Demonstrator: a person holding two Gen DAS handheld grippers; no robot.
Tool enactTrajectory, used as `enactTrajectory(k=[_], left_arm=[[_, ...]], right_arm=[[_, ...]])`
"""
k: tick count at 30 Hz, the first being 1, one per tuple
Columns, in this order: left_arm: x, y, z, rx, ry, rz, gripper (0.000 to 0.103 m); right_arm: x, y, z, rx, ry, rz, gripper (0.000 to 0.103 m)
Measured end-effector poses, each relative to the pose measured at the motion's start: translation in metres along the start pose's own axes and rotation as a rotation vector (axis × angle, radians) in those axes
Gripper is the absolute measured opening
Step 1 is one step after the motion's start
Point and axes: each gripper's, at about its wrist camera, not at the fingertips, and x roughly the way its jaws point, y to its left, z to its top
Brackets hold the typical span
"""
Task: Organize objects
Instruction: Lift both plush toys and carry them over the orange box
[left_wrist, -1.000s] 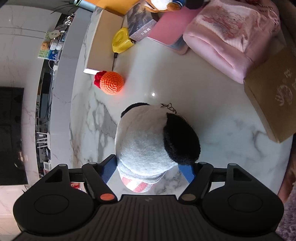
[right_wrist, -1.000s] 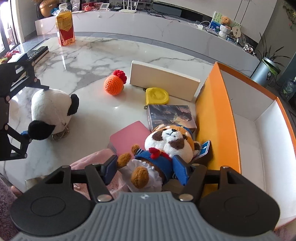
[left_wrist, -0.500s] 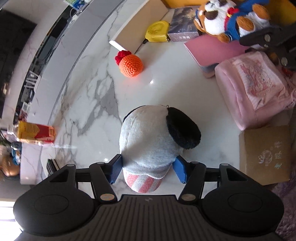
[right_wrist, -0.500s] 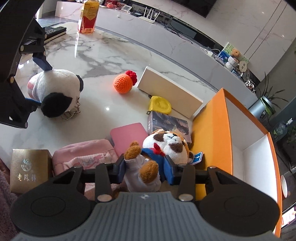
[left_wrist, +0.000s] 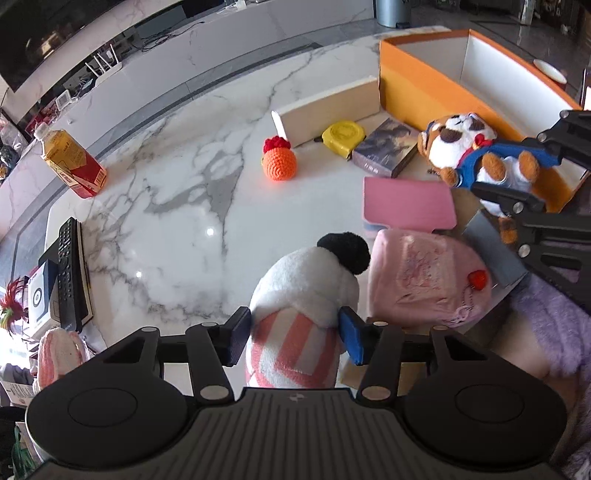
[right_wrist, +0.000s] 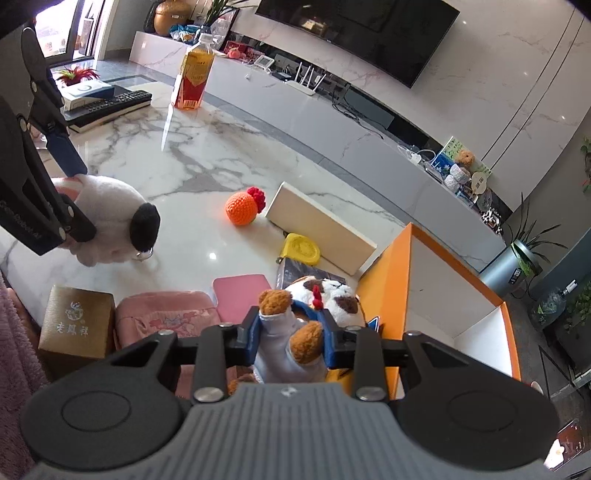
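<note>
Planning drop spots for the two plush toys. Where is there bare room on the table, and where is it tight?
Bare marble lies between the juice bottle, the remote and the orange crochet ball. The orange box shows bare floor inside. It is crowded beside the box: tape measure, book, pink pad, pink pouch.

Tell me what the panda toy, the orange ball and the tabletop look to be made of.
Panda toy: soft plush, fuzzy pile; it dents between the pads.
Orange ball: crocheted yarn, visible stitch rows, matte.
Tabletop: polished white marble or marble-look stone, grey veins, glossy light spots.
</note>
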Motion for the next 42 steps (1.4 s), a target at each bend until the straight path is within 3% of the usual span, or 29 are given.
enactTrajectory(k=[10,19,24,29,35,39,42], left_arm=[[-0.059,-0.040,0.023,-0.055,-0.152,-0.104,0.058],[-0.077,-0.073,0.075,-0.114,-0.303,-0.205,0.057],[-0.072,-0.095,0.106,-0.160,-0.371,-0.246,0.057],[-0.035,-0.113,0.128,-0.264,-0.327,-0.317,0.057],[0.014,-0.131,0.135,-0.378,-0.229,-0.356,0.057],[0.033,-0.141,0.136,-0.418,-0.187,-0.361,0.057],[0.040,-0.153,0.140,-0.400,-0.183,-0.314,0.057]], right_arm=[[-0.057,-0.022,-0.005,-0.100,-0.164,-0.036,0.032],[-0.082,-0.064,-0.026,-0.175,-0.209,-0.111,0.032],[-0.081,-0.095,-0.038,-0.211,-0.190,-0.119,0.031],[-0.062,-0.122,-0.056,-0.255,-0.147,-0.092,0.031],[-0.025,-0.146,-0.085,-0.285,-0.050,0.015,0.031],[0.000,-0.164,-0.097,-0.245,-0.007,0.117,0.029],[0.018,-0.176,-0.101,-0.186,0.021,0.220,0.028]])
